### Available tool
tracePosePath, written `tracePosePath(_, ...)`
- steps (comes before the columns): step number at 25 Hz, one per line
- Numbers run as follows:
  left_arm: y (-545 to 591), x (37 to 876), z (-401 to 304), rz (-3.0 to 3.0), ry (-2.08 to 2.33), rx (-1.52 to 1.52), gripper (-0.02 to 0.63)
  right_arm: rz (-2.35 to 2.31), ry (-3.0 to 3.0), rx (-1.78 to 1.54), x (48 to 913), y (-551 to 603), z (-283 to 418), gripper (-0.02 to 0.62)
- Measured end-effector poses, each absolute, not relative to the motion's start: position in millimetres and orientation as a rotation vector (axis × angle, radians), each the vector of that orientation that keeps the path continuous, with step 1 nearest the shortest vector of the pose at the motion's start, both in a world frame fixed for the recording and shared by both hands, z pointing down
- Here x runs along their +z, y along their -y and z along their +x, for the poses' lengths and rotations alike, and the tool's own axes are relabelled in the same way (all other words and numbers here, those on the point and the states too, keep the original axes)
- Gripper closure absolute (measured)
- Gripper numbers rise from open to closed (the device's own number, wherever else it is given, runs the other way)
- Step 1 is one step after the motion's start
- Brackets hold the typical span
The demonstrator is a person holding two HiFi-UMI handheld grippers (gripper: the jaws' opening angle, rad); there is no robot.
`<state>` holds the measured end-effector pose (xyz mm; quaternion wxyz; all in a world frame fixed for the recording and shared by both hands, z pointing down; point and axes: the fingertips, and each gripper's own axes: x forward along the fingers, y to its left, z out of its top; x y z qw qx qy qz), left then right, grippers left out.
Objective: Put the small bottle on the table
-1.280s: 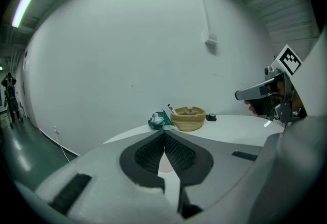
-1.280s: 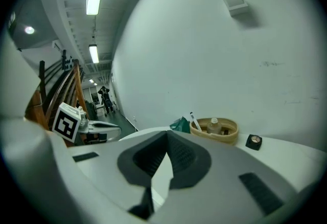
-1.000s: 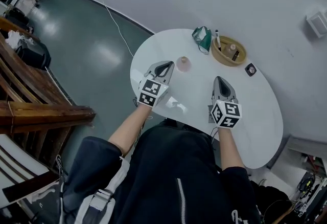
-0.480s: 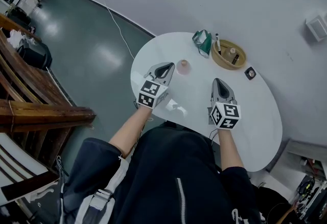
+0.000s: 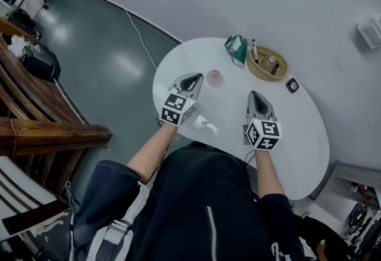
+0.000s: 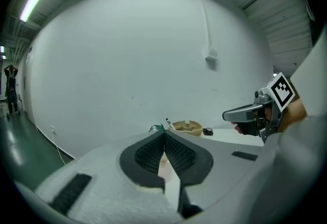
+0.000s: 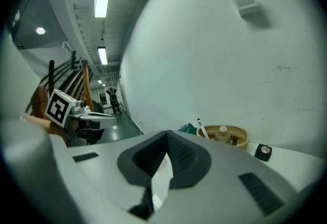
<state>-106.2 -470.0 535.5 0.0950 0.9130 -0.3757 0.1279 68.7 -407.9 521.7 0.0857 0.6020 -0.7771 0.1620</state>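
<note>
Left gripper [image 5: 193,80] and right gripper [image 5: 254,95] hang over the white table [image 5: 297,129], both clenched empty. The small bottle [image 5: 271,60] stands in the far wicker bowl [image 5: 282,67].

We find no words, numbers or brand names that we can read anywhere in these views. The only printed marks are the black-and-white square patterns on the white cube [image 5: 173,109] of the left gripper [image 5: 192,80] and on the matching cube [image 5: 264,133] of the right gripper [image 5: 255,96]; these are coded squares, not letters or digits. Any print on the small brownish bottle with a white cap [image 5: 271,61], which stands in the round wooden bowl [image 5: 266,75], is too small for us to make out.
</note>
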Motion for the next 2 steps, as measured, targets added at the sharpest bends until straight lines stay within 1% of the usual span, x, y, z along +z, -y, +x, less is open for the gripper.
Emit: tracePosePath(2,471.4,536.2,-107.3,2.705,1.113,0.38,0.606,1.794,2.317,0.482,522.0,409.1,67.5,0.595)
